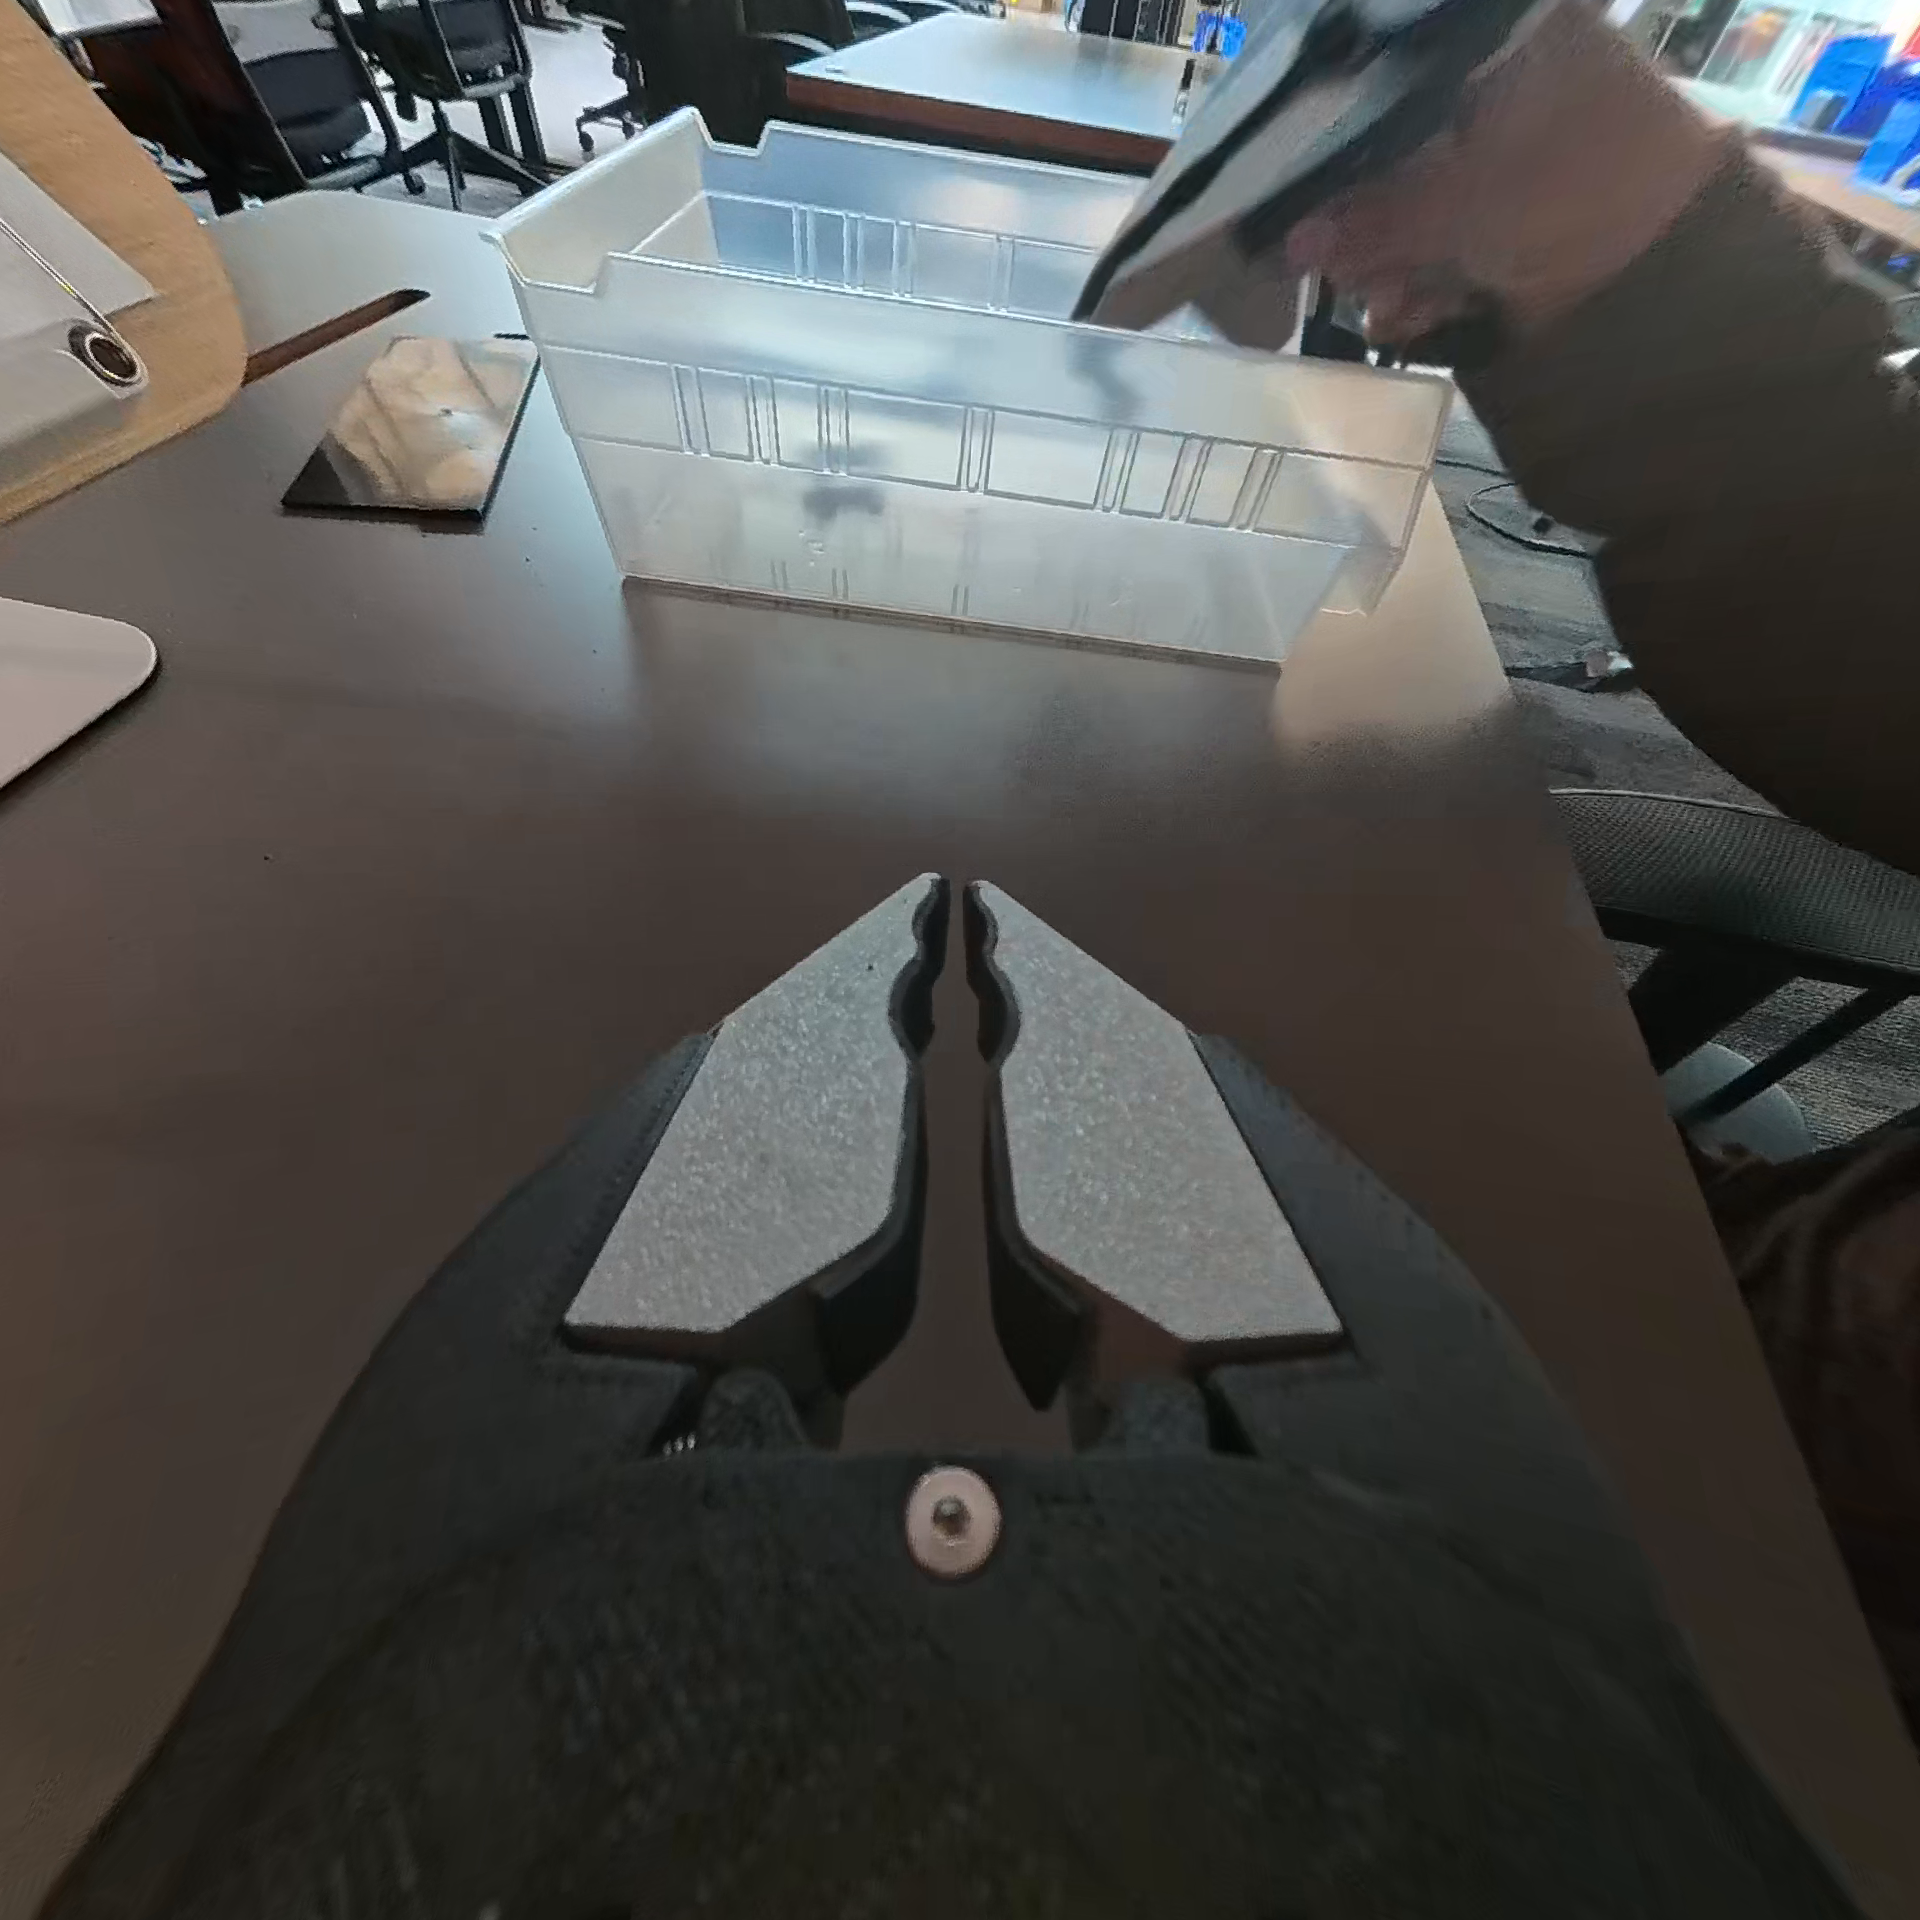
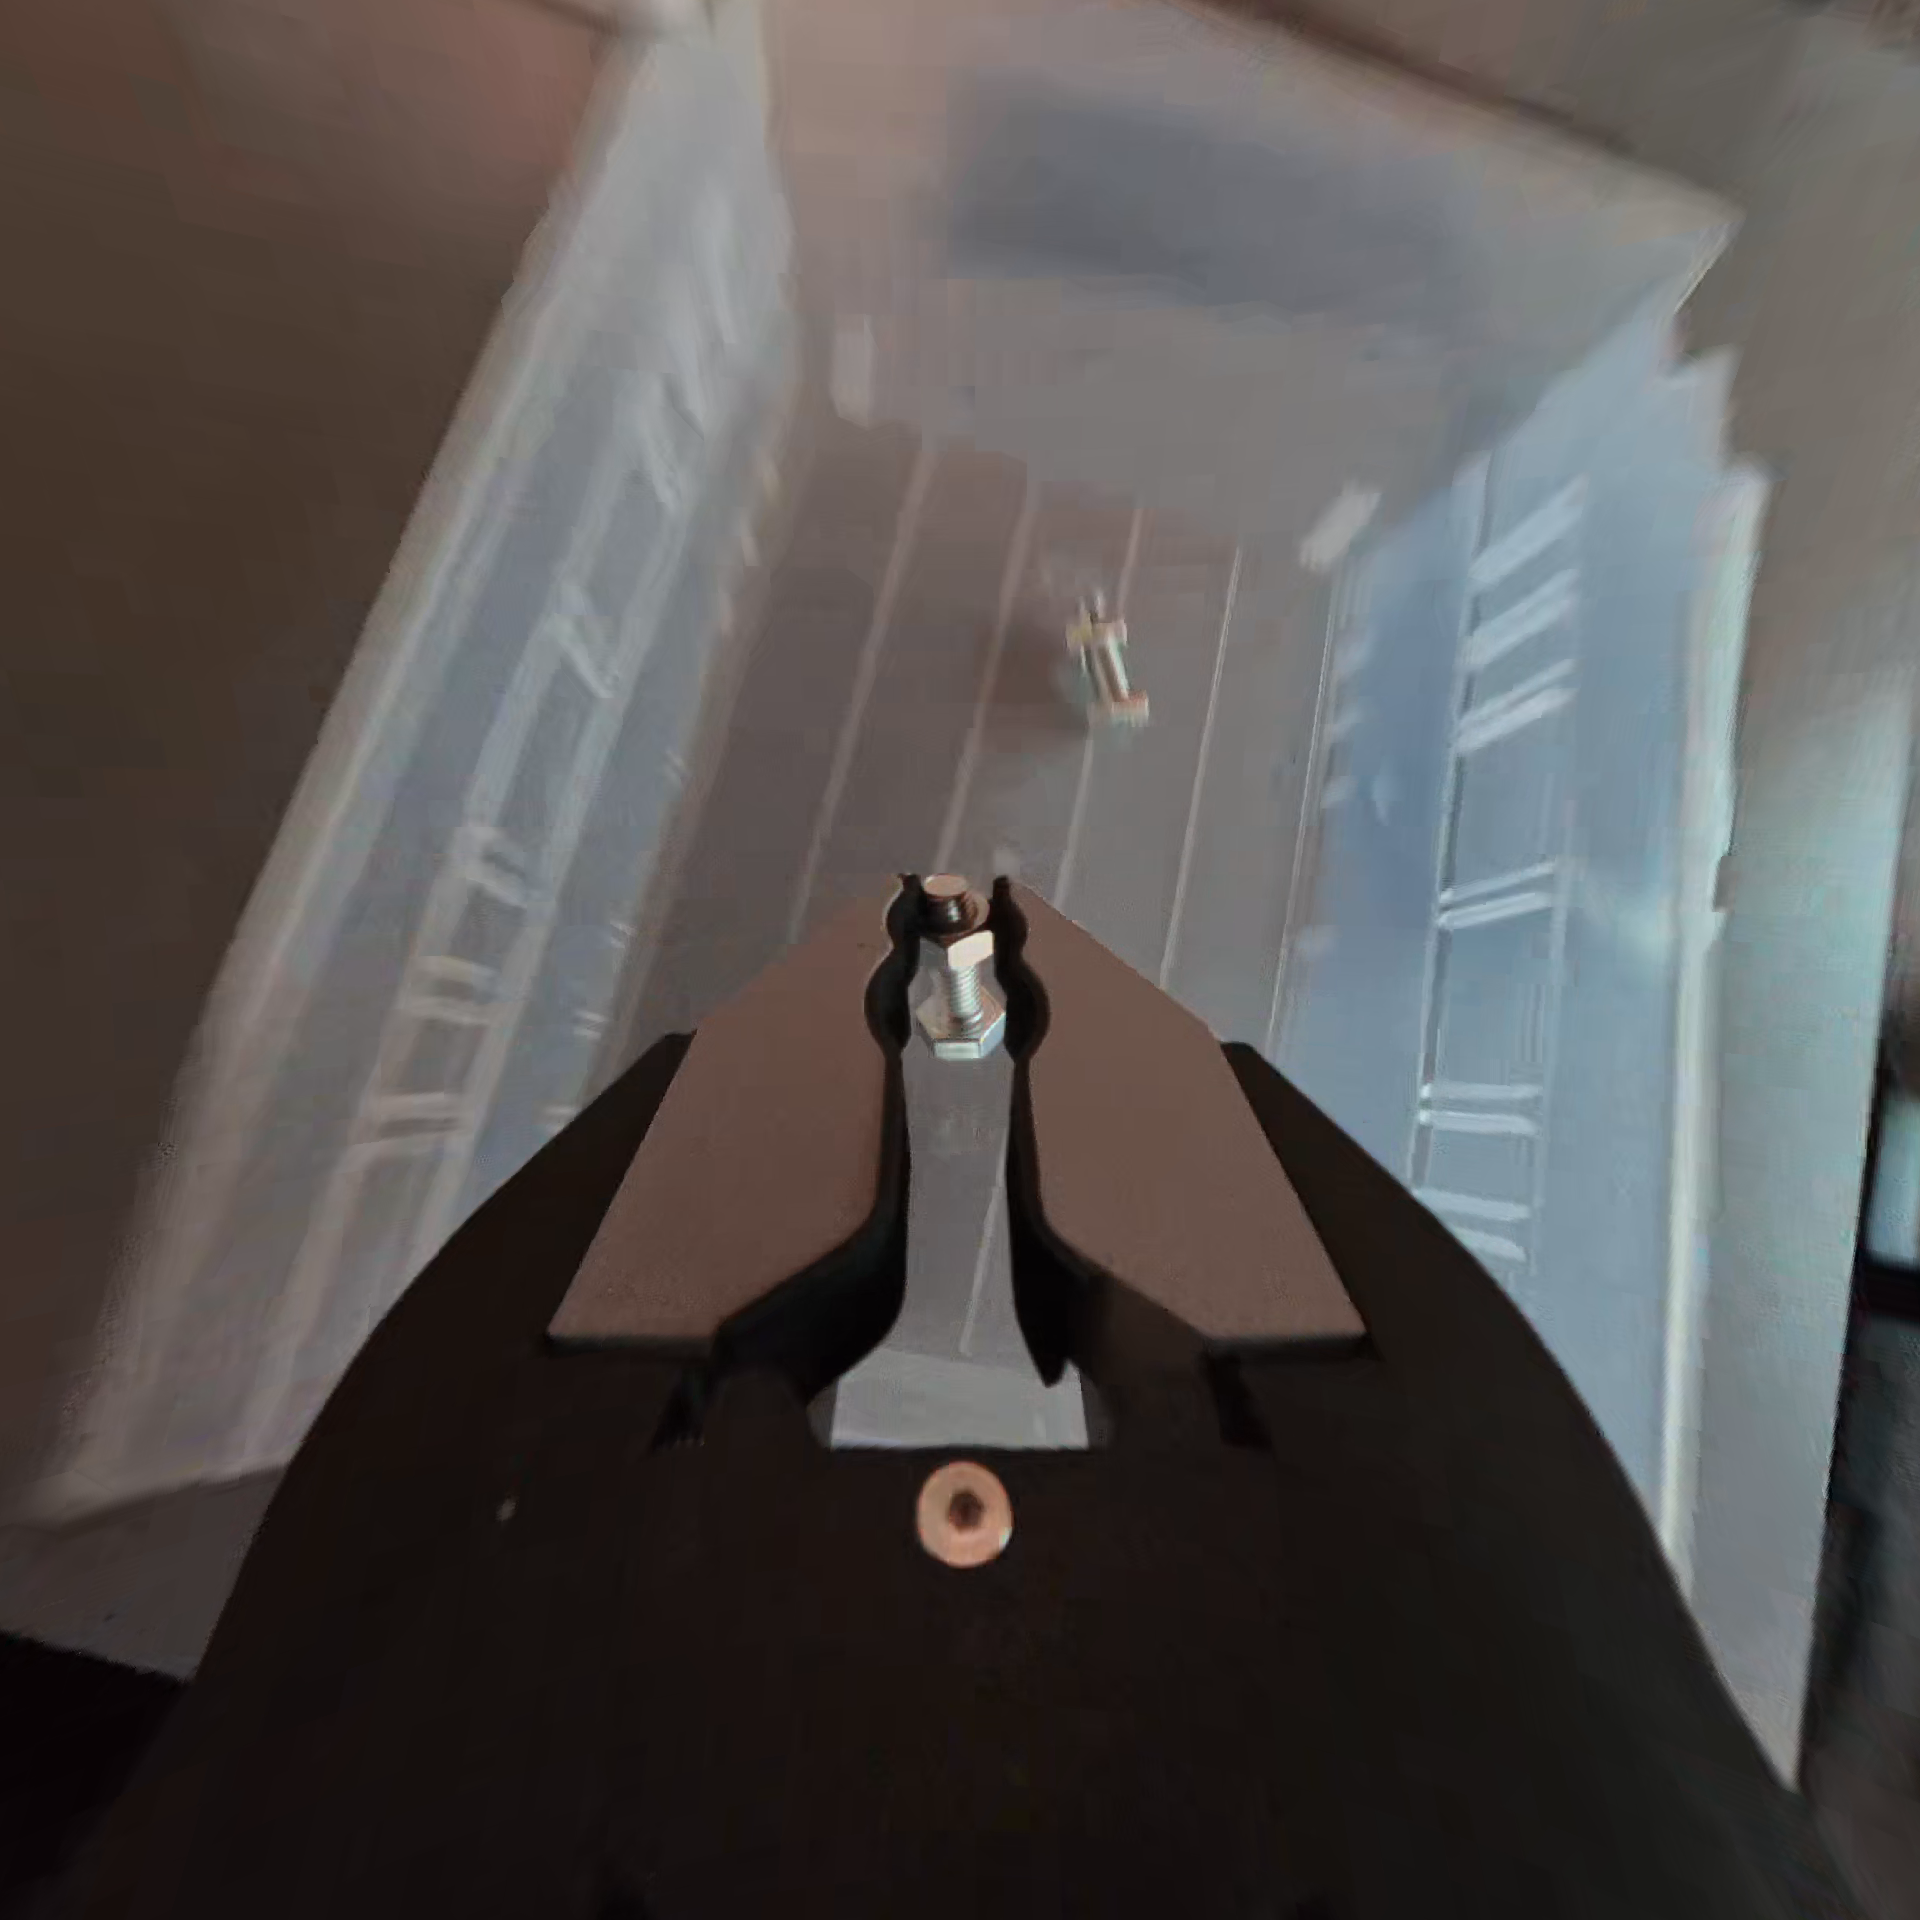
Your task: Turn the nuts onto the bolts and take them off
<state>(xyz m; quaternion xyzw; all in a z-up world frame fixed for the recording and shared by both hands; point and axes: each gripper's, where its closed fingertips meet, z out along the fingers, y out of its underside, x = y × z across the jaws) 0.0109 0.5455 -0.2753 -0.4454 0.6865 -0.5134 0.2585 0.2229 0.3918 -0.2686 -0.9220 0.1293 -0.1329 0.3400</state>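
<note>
My right gripper (image 2: 954, 902) is shut on a silver bolt with nuts on it (image 2: 958, 987), held above the inside of a clear plastic bin (image 2: 582, 727). A second bolt with nuts (image 2: 1107, 665) lies blurred on the bin floor farther ahead. My left gripper (image 1: 956, 896) is shut and empty, low over the dark brown table (image 1: 520, 831), well short of the bin (image 1: 987, 457). In the left wrist view the right gripper (image 1: 1247, 156) shows blurred above the bin's right end, held by a person's arm (image 1: 1683, 416).
A black glossy plate (image 1: 416, 426) lies left of the bin. A white flat base (image 1: 62, 675) sits at the table's left edge. The table's right edge (image 1: 1621, 987) runs near an office chair (image 1: 1745, 883). Chairs and another table stand behind. The left gripper's tips are roughly 25 cm from the right gripper's. From my left tips it is roughly 30 cm to the white flat base (image 1: 62, 675); from my right, 35 cm.
</note>
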